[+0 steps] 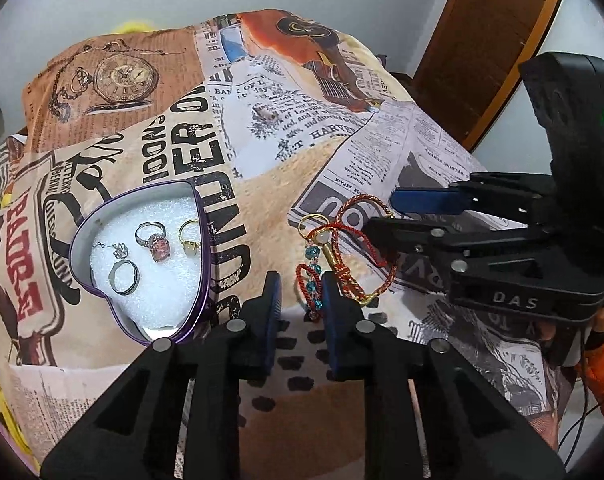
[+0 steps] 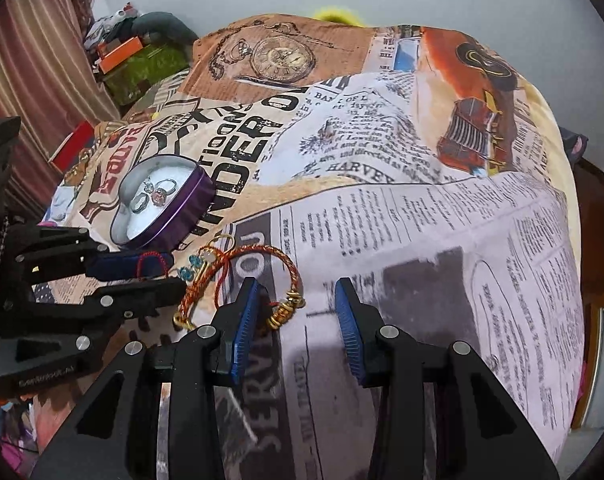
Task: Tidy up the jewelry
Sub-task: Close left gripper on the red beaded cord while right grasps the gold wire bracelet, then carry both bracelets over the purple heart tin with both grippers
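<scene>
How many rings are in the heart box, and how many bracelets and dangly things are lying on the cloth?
Rings in the heart box: 3, namely pink-stone ring, gold ring, plain silver ring
Small silver charm in the box: 1
Bracelets on the cloth: 1, red-and-gold bracelet
Blue-bead dangles: 1
Total: 6

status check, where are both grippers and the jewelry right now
Both grippers open: left gripper beside the beaded piece, right gripper at the red-gold bracelet. Rings in heart tin. Nothing blocking.

Even, fairly bright indoor light casts soft shadows; fisheye bending and dark vignetting mark the edges, and near foreground print looks perhaps slightly blurred.
</scene>
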